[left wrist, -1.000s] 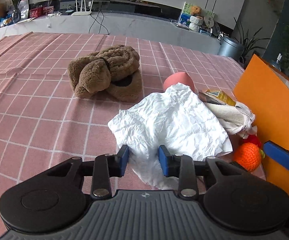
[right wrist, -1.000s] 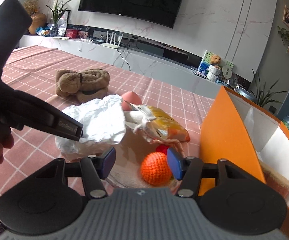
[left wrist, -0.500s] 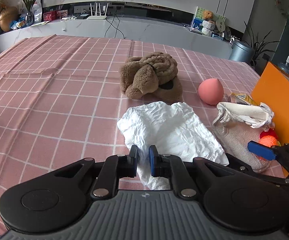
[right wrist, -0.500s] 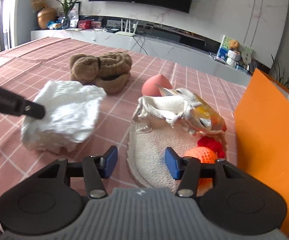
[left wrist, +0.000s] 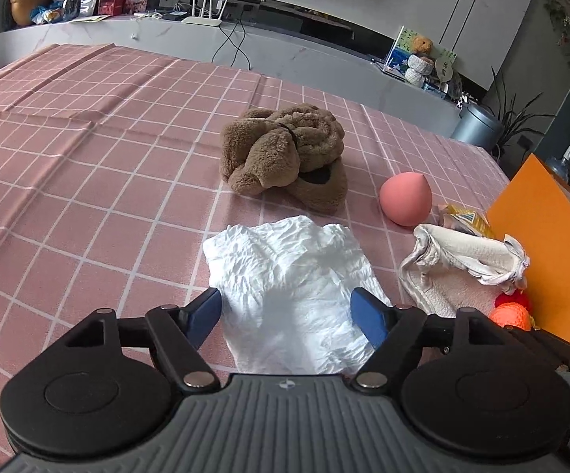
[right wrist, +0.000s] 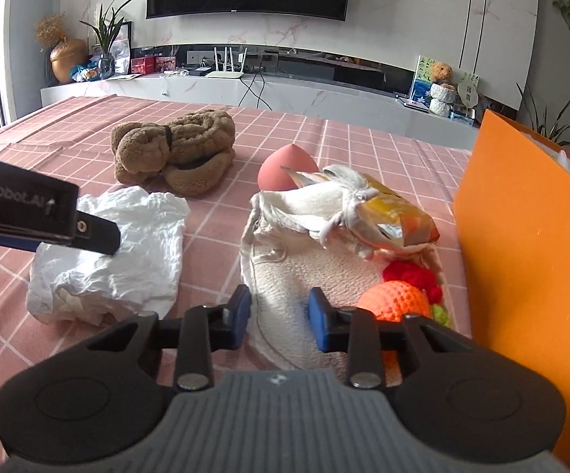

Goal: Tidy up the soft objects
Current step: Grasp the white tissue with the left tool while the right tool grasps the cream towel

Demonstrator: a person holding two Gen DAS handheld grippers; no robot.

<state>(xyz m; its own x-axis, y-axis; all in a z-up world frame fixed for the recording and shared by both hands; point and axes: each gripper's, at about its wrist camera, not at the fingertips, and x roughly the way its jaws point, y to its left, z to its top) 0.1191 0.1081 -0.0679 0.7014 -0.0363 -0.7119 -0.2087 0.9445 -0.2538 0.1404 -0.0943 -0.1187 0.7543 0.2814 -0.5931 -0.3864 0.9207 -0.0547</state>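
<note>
Pink checked cloth (left wrist: pixel 88 205) is covering the whole table, and the crumpled white tissue (left wrist: pixel 297 276) is lying on it straight ahead of the left gripper (left wrist: pixel 285 315), whose blue pads are standing wide apart on either side of the tissue's near edge and holding nothing. Off to its right, the right gripper (right wrist: pixel 279 315) is hovering partly open and empty over the cream cloth pouch (right wrist: pixel 324 244), with the orange box (right wrist: pixel 521 256) just beyond, so the left hand is sitting nearer the tissue.
</note>
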